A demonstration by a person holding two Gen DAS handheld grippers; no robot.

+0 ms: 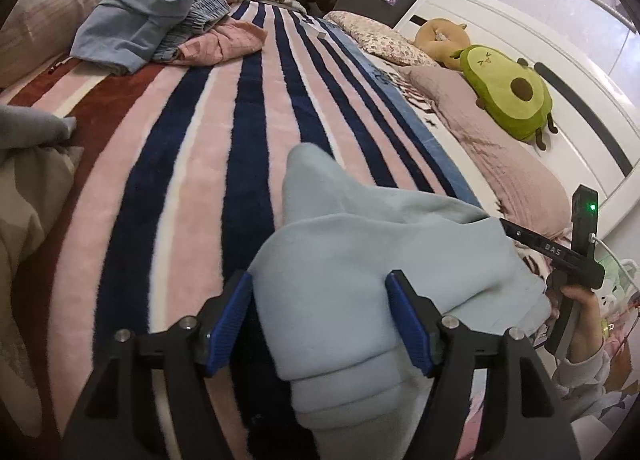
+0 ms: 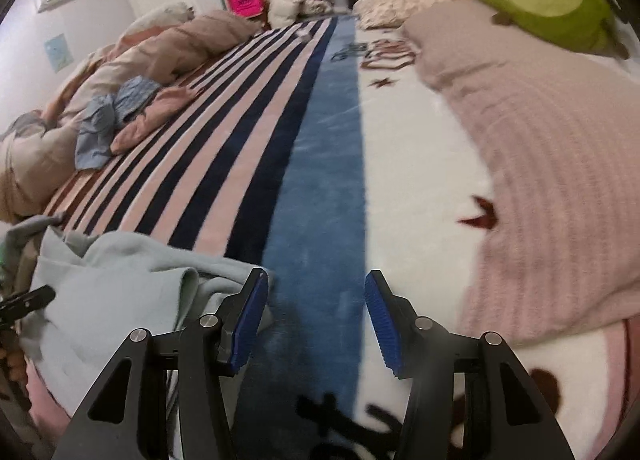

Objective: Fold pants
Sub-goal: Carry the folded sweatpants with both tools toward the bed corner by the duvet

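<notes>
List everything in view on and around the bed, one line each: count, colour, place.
pants: one, pale blue, bunched on the near edge of the bed
striped blanket: one, navy, pink and white, spread across the bed
clothes pile: one heap, blue and pink, far left on the blanket
duvet: one, beige-pink, bunched along the far left side
pink pillow: one, at the headboard side
floral pillow: one, further along
avocado plush: one, green, on the pillows
left hand-held gripper: black, blue pads, open around the pants
right hand-held gripper: same, open over the blanket, beside the pants
</notes>
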